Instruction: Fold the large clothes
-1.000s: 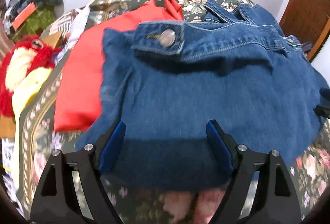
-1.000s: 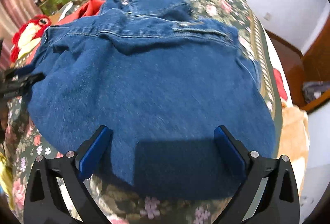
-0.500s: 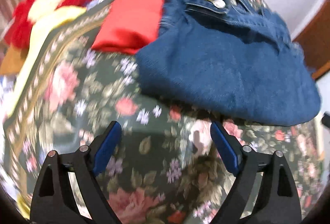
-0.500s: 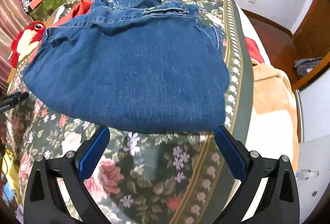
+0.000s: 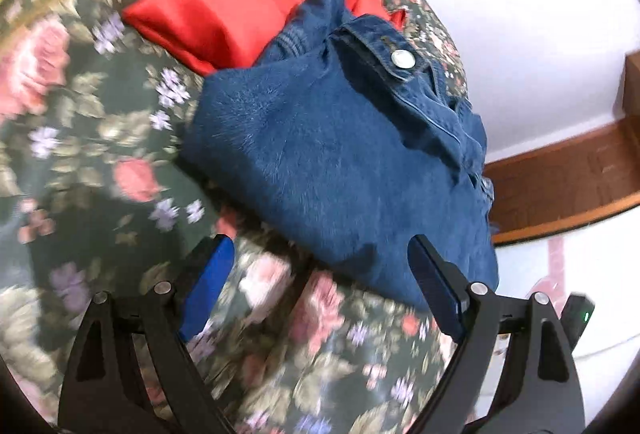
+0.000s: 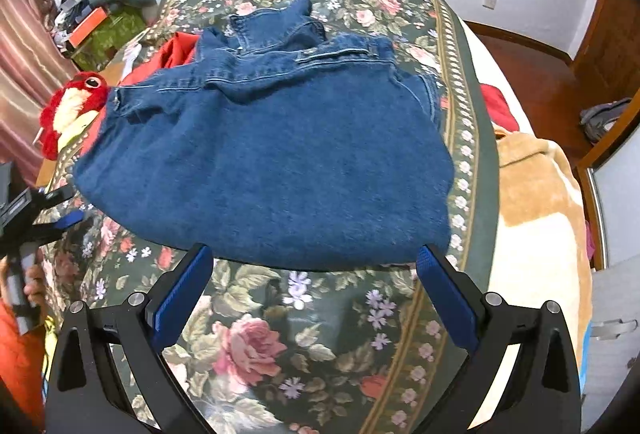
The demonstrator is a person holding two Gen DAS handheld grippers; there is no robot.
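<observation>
A folded blue denim jacket [image 6: 272, 154] lies on the floral bedspread [image 6: 280, 334]; in the left wrist view it [image 5: 340, 162] shows a metal button at its collar. My right gripper [image 6: 316, 298] is open and empty, just short of the jacket's near edge. My left gripper [image 5: 320, 286] is open and empty, over the bedspread [image 5: 92, 138] at the jacket's near left corner; it also shows at the left edge of the right wrist view [image 6: 44, 206].
A folded red garment [image 5: 236, 10] lies partly under the jacket's far side. A red plush toy [image 6: 72, 106] and a cluttered box [image 6: 100, 22] sit at the left. A tan blanket [image 6: 536, 194] hangs off the bed's right edge.
Both grippers have pulled back from the jacket, which stays on the bed. The left gripper has swung to view the jacket from its left side.
</observation>
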